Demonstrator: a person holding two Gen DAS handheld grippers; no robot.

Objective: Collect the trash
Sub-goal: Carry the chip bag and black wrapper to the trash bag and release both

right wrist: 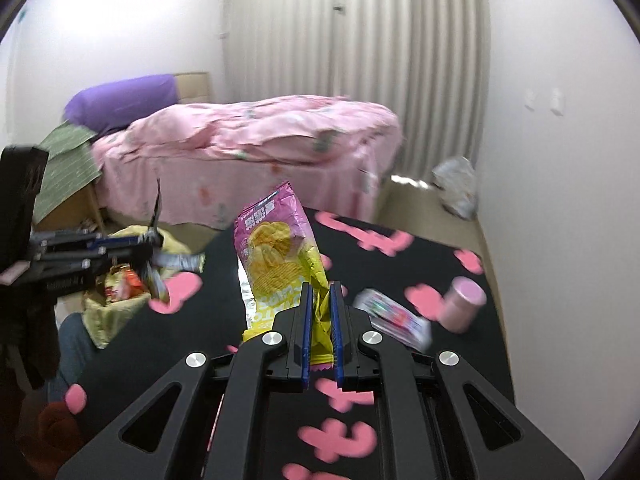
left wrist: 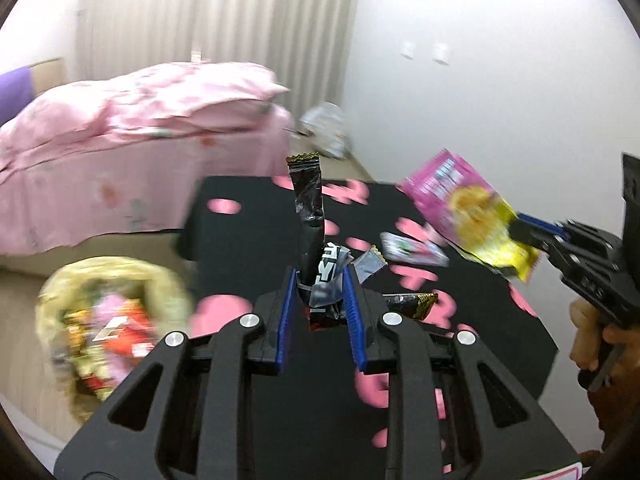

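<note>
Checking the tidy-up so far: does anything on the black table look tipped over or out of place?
Yes. A pink cup lies on its side near the table's right edge, beside a loose flat wrapper. Another dark wrapper lies on the cloth.

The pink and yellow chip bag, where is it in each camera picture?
Left wrist view: chip bag at right, held by the right gripper.
Right wrist view: chip bag in the centre, between that gripper's fingers.
Shared landmark: the trash bag with wrappers inside.

obstacles: pink cup (right wrist: 464, 303) + flat packet (right wrist: 394, 316) on table R side | table L side bare
</note>
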